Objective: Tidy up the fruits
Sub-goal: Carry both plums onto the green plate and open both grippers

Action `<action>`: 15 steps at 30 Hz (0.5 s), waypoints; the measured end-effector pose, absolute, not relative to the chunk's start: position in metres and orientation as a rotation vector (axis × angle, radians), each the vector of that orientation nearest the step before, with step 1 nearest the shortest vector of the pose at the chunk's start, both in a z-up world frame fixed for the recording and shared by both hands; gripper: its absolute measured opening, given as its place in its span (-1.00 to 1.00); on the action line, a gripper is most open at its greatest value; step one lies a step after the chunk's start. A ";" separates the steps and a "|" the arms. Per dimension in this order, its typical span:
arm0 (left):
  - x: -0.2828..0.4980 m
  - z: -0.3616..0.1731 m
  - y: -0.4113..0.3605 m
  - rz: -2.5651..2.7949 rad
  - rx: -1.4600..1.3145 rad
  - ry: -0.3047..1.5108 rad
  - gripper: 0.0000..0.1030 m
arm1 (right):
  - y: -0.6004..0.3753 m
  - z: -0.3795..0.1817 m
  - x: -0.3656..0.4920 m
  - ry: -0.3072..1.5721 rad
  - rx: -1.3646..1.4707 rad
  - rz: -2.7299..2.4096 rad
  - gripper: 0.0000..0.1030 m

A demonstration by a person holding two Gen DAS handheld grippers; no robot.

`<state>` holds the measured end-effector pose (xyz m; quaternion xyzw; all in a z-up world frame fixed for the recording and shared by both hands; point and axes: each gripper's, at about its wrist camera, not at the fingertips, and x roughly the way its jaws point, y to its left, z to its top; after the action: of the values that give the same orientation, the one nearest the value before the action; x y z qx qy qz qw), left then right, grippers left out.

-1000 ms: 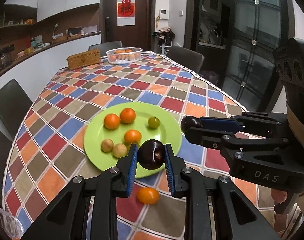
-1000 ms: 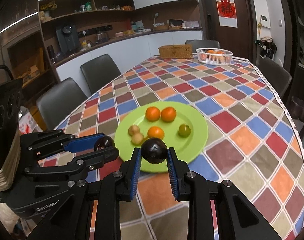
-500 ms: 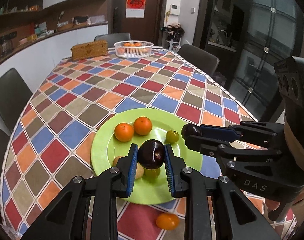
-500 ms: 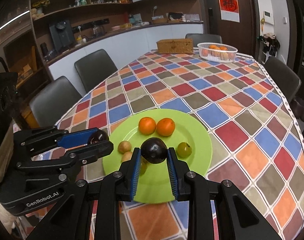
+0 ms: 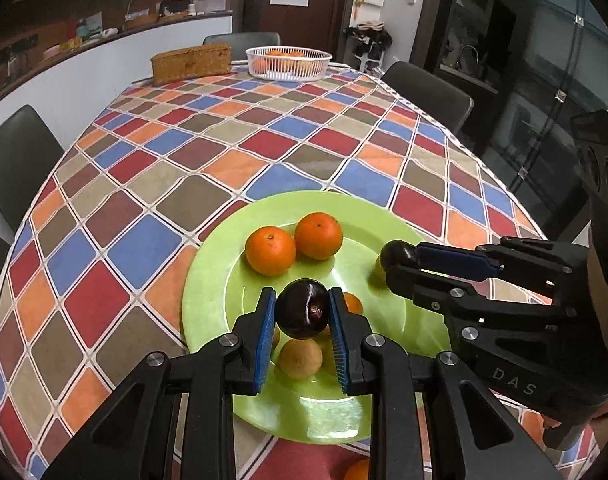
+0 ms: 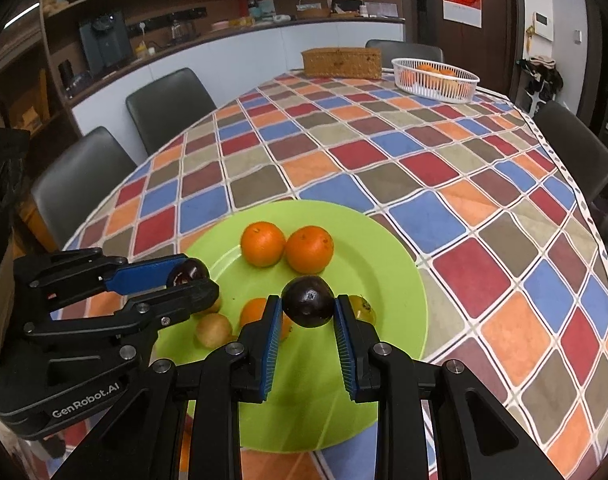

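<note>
The checkered-cloth bench is cut off below. On the round lime-green plate, small fruits are partly hidden. One dark round plum is clamped by the left hand-held gripper, another dark plum by the right hand-held gripper, both above the plate.

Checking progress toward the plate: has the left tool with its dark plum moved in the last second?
Yes. The left tool carried its plum forward from the green plate's near rim to over its middle.
</note>
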<state>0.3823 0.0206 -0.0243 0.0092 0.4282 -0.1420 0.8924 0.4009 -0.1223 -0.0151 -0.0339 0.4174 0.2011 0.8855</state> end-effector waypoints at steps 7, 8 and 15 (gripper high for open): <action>0.382 -0.022 0.019 -0.288 0.024 0.880 -0.42 | -0.123 -0.020 0.403 0.877 -0.077 0.397 -0.41; 0.380 -0.020 0.020 -0.288 0.023 0.875 -0.33 | -0.123 -0.019 0.403 0.881 -0.080 0.392 -0.37; 0.360 -0.005 0.022 -0.262 0.061 0.820 -0.16 | -0.128 -0.008 0.387 0.843 -0.092 0.381 -0.26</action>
<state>0.3597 0.0215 -0.0052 0.0294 0.3972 -0.1268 0.9084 0.3866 -0.1279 -0.0083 -0.0443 0.4066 0.1839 0.8938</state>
